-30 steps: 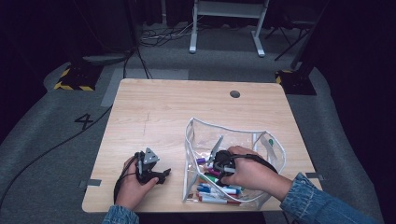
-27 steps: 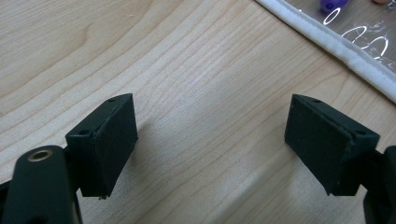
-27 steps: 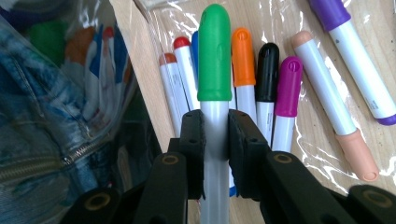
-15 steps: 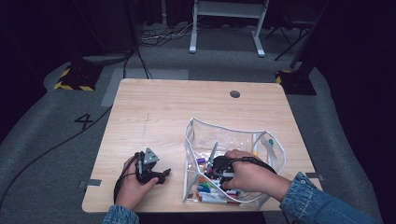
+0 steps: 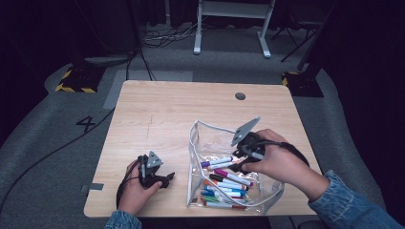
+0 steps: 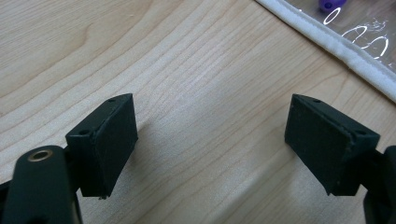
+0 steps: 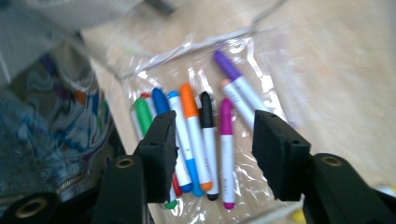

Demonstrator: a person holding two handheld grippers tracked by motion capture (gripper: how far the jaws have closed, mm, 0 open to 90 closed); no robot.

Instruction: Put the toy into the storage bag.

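Writing: a "4" point(image 5: 88, 124) marked on the grey floor left of the table; no brand or label can be read on the markers.
Floor: grey carpet, dark room beyond; yellow-and-black striped blocks point(image 5: 75, 82) at the table's far left and far right corners; cables point(image 5: 157, 40) trail across the floor at the back; white legs of a stand point(image 5: 232, 26) behind.
Table: light wood point(image 5: 181, 109), bare across its left and far parts, one round dark hole point(image 5: 240, 96) near the far edge.
Left gripper: point(image 5: 165, 179) rests low on the table near the front left, just left of the pouch; in the left gripper view its jaws stand wide apart with only bare wood between them.
Pouch: one clear plastic pouch point(image 5: 196, 143) with a white edge, at the table's front right, mouth gaping upward.
Markers: point(image 5: 224, 183) lying inside the pouch on its bottom, side by side; about eight caps can be told in the right gripper view: green, blue, light blue, orange, black, magenta, purple and one pale; the full count I cannot tell.
Right gripper: point(image 5: 239, 164) held over the pouch's right side; its jaws have just been opening and stand apart, nothing clamped, the markers point(image 7: 205, 135) lying below the gap.
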